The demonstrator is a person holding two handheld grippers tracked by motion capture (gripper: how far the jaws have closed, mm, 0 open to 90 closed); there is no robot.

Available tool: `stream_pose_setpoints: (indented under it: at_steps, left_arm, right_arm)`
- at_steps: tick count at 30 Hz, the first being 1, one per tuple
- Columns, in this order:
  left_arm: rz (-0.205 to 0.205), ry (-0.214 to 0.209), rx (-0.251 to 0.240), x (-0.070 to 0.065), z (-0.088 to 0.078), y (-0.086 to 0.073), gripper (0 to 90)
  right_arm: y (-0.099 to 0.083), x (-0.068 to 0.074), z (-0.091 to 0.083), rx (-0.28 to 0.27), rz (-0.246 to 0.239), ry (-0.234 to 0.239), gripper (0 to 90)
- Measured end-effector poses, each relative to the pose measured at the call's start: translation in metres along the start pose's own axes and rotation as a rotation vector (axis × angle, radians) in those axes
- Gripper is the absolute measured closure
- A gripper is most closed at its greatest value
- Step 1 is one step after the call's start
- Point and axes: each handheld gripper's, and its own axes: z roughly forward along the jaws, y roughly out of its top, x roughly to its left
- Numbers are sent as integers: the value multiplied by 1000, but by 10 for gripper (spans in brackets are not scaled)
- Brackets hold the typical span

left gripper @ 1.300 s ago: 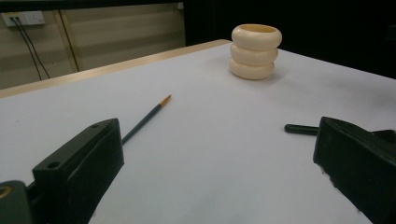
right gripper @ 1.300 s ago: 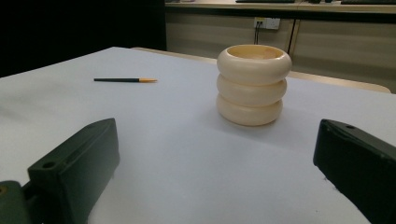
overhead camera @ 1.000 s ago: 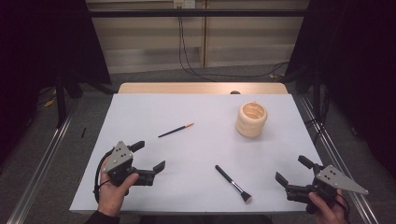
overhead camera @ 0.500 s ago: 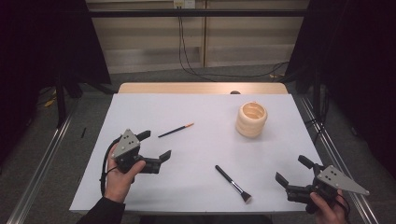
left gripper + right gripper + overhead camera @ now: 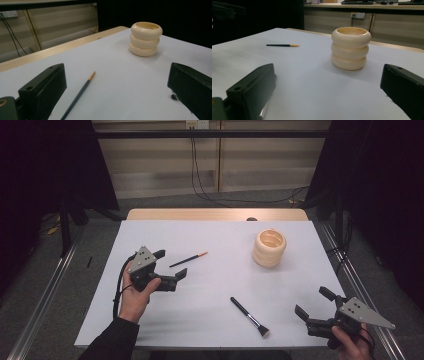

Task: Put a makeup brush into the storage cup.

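Observation:
A thin dark brush with an orange tip (image 5: 188, 259) lies on the white table (image 5: 220, 285), left of centre. My left gripper (image 5: 171, 263) hovers open just at its near end, and the brush (image 5: 78, 96) lies between the spread jaws in the left gripper view. A black-handled makeup brush (image 5: 249, 316) lies near the front edge. A cream ribbed cup (image 5: 269, 248) stands upright at the back right, also seen as the cup (image 5: 145, 38) and the cup (image 5: 350, 48). My right gripper (image 5: 312, 302) rests open at the front right corner, holding nothing.
A wooden strip (image 5: 215, 214) borders the table's far edge. Metal rails (image 5: 357, 285) run along both sides of the table. Cables (image 5: 200, 180) trail on the floor behind. Bare table surface separates the cup from the two brushes.
My left gripper has moved forward and to the right, up to the near end of the thin brush. The right gripper, both brushes and the cup have stayed put.

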Motion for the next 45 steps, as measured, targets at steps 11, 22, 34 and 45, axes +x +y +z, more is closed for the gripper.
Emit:
stream_pose_setpoints:
  at_steps: [11, 22, 34, 45]
  left_arm:
    - [16, -4, 31, 12, 25, 14, 16]
    - [20, -13, 3, 24, 51, 34, 21]
    - [51, 49, 39, 46, 78, 53, 21]
    - [36, 35, 124, 59, 90, 60, 23]
  right_arm:
    - [0, 0, 1, 5, -1, 3, 0]
    - [0, -1, 1, -2, 14, 4, 0]
    - [0, 0, 1, 2, 12, 9, 0]
    - [-1, -1, 1, 1, 7, 10, 0]
